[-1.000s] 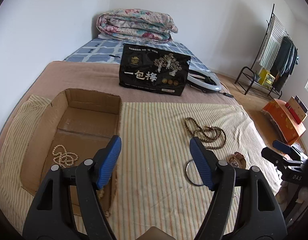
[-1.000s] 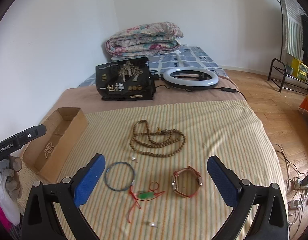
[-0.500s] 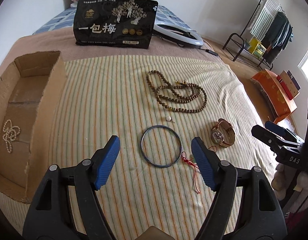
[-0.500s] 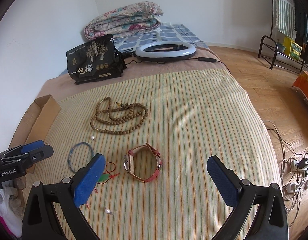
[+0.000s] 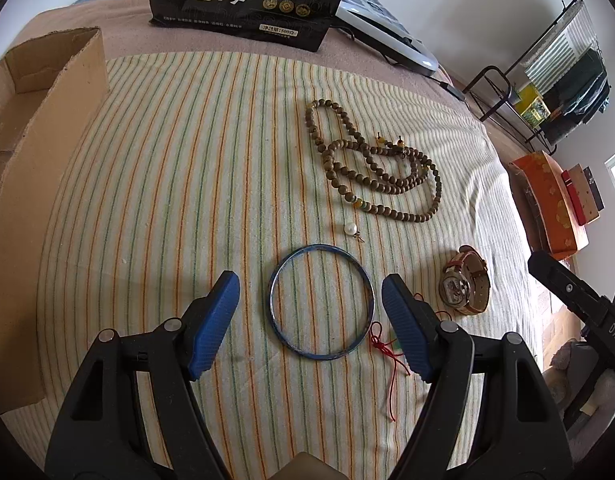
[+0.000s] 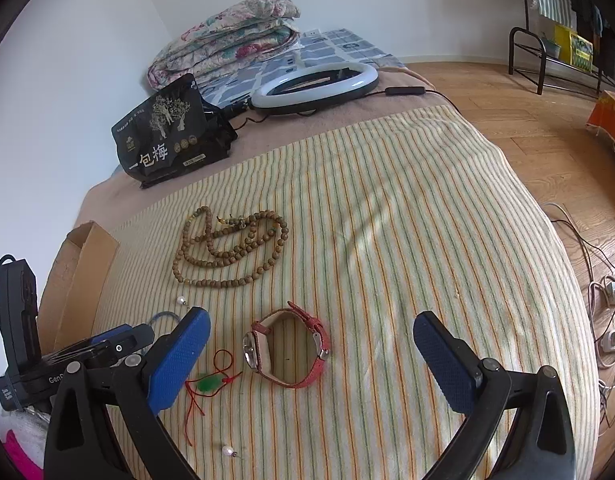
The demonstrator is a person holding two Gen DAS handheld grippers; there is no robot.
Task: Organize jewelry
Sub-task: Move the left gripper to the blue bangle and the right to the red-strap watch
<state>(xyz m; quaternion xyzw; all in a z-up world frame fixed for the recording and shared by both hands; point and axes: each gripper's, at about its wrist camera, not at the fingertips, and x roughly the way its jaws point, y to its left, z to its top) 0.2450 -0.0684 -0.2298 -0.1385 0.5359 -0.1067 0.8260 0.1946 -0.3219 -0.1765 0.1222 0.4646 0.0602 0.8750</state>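
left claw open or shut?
Open. The left claw has its blue pads wide apart, flanking the blue bangle on the striped cloth, gripping nothing.

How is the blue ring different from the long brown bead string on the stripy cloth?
The blue ring is one thin, smooth hoop; the brown bead string is many small round beads. The blue ring lies as one open circle; the bead string is folded into several loops. The ring lies between the left tongs; the beads lie farther off. Both rest flat on the striped cloth.

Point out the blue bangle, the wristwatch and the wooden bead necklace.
blue bangle [image 5: 272, 292]: left wrist view, left side of its rim.
wristwatch [image 6: 251, 350]: right wrist view, its case.
wooden bead necklace [image 5: 403, 214]: left wrist view, lower bead strand.
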